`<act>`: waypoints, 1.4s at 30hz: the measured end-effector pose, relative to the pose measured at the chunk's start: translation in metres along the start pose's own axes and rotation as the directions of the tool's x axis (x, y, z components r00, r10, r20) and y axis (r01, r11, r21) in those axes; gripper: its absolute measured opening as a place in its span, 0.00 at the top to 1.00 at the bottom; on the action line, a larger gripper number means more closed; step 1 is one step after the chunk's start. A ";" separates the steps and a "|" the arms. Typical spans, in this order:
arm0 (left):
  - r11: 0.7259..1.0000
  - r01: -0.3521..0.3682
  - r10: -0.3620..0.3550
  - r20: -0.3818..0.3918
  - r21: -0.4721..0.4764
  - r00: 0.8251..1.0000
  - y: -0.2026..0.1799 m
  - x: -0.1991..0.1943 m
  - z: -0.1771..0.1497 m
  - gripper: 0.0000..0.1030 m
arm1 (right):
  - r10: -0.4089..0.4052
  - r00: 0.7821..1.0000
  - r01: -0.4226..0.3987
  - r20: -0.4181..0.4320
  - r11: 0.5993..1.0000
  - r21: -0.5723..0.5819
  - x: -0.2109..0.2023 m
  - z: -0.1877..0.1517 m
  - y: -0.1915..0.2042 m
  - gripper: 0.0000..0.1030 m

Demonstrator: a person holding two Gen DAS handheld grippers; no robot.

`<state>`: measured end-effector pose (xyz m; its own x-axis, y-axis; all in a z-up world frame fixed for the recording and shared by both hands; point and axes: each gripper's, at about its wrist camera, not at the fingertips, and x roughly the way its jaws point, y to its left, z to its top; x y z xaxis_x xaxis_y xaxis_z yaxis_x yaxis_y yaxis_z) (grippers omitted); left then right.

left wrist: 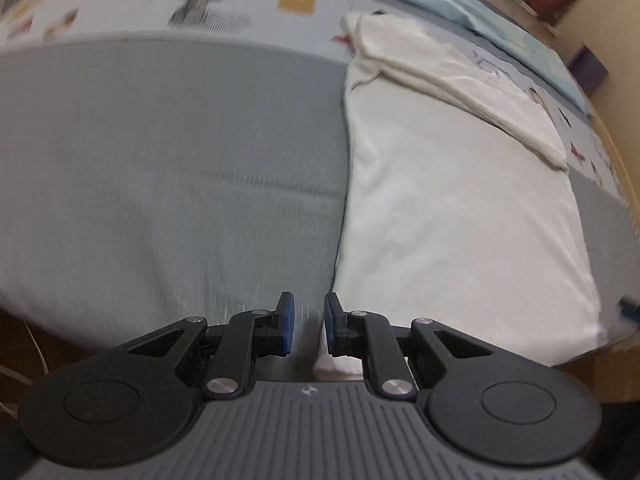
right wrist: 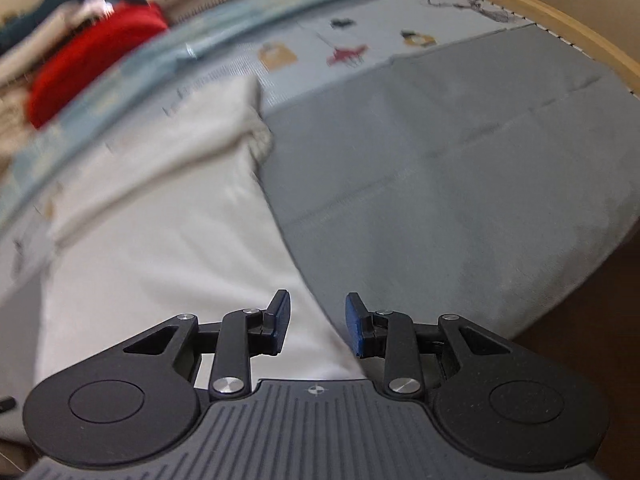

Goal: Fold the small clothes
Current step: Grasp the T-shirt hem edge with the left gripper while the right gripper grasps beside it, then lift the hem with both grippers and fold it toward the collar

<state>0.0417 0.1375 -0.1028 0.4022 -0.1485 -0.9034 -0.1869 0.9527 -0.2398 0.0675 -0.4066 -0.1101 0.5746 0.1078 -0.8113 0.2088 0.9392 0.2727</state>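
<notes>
- Lying flat on the grey sheet (left wrist: 168, 168), the white garment (left wrist: 460, 216) fills the left wrist view from 1 to 5 o'clock, with one part folded over itself towards 1 o'clock.
- The left gripper (left wrist: 308, 322) hangs above the garment's near left edge at 6 o'clock; its blue pads (left wrist: 287, 320) stand a narrow gap apart with nothing between them.
- In the right wrist view the same garment (right wrist: 168, 248) spreads from 6 to 10 o'clock, its right edge running up towards the centre.
- The right gripper (right wrist: 316, 322) hovers over that edge at 6 o'clock, jaws moderately apart and empty.
- A patterned bedcover (right wrist: 320, 52) lies beyond the sheet at 12 o'clock.
- A red cloth (right wrist: 92, 60) sits blurred at 10 o'clock, well apart from the garment.
</notes>
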 end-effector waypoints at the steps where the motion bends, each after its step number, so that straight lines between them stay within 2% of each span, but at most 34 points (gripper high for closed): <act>1: 1.000 0.011 -0.012 -0.009 -0.017 1.000 0.002 0.001 -0.001 0.84 | -0.007 1.000 0.007 -0.020 1.000 -0.003 0.005 -0.003 0.000 0.68; 4: 1.000 0.011 -0.011 -0.029 -0.003 1.000 -0.001 0.008 0.002 0.83 | -0.027 0.996 0.027 -0.082 1.000 0.003 0.017 -0.009 0.000 0.68; 9: 0.999 -0.002 0.005 -0.068 0.052 0.998 -0.009 0.022 -0.004 0.82 | -0.049 0.991 0.047 -0.122 0.999 -0.019 0.028 -0.014 -0.002 0.67; 16: 0.998 -0.011 0.017 -0.096 0.063 0.995 -0.011 0.033 -0.006 0.82 | -0.067 0.981 0.062 -0.180 0.998 -0.033 0.043 -0.017 -0.002 0.65; 22: 0.995 -0.019 0.028 -0.091 0.098 0.995 -0.018 0.038 -0.006 0.82 | -0.093 0.978 0.080 -0.187 0.994 -0.077 0.045 -0.021 0.003 0.64; 24: 0.994 -0.020 0.029 -0.087 0.108 0.996 -0.018 0.038 -0.006 0.82 | -0.091 0.978 0.076 -0.188 0.993 -0.086 0.045 -0.022 0.005 0.69; 26: 0.993 -0.021 0.031 -0.085 0.115 0.996 -0.019 0.038 -0.007 0.83 | -0.084 0.979 0.065 -0.187 0.992 -0.107 0.044 -0.024 0.007 0.85; 28: 0.992 -0.022 0.032 -0.085 0.121 0.996 -0.020 0.038 -0.007 0.83 | -0.081 0.980 0.060 -0.183 0.991 -0.116 0.044 -0.025 0.010 0.93; 29: 0.992 -0.022 0.032 -0.085 0.122 0.996 -0.020 0.038 -0.007 0.83 | -0.076 0.981 0.056 -0.180 0.992 -0.114 0.043 -0.025 0.010 0.93; 32: 0.992 -0.021 0.032 -0.084 0.121 0.996 -0.020 0.038 -0.007 0.83 | -0.074 0.981 0.054 -0.178 0.992 -0.115 0.043 -0.025 0.011 0.93; 34: 0.992 -0.022 0.032 -0.084 0.123 0.996 -0.020 0.038 -0.007 0.83 | -0.079 0.980 0.058 -0.181 0.991 -0.117 0.044 -0.025 0.011 0.87; 35: 0.992 -0.022 0.033 -0.083 0.126 0.996 -0.020 0.038 -0.007 0.83 | -0.089 0.979 0.068 -0.182 0.991 -0.117 0.045 -0.025 0.011 0.77; 37: 0.991 -0.023 0.034 -0.081 0.132 0.996 -0.020 0.038 -0.007 0.85 | -0.092 0.978 0.070 -0.186 0.990 -0.124 0.046 -0.026 0.012 0.74; 39: 0.991 -0.022 0.032 -0.076 0.134 0.997 -0.021 0.037 -0.007 0.91 | -0.088 0.978 0.061 -0.188 0.987 -0.146 0.046 -0.027 0.015 0.72; 40: 0.991 -0.023 0.032 -0.071 0.134 0.997 -0.021 0.037 -0.007 0.91 | -0.082 0.978 0.054 -0.192 0.987 -0.149 0.047 -0.027 0.016 0.77; 41: 0.991 -0.022 0.032 -0.070 0.132 0.997 -0.020 0.036 -0.007 0.91 | -0.075 0.978 0.047 -0.192 0.988 -0.148 0.046 -0.028 0.016 0.91; 42: 0.991 -0.021 0.031 -0.072 0.129 0.997 -0.020 0.036 -0.007 0.91 | -0.067 0.979 0.040 -0.191 0.989 -0.143 0.045 -0.027 0.016 0.94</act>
<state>0.0533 0.1113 -0.1333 0.3307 -0.1379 -0.9336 -0.0783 0.9818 -0.1728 0.0750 -0.3780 -0.1562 0.3976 0.1047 -0.9116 0.1161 0.9797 0.1632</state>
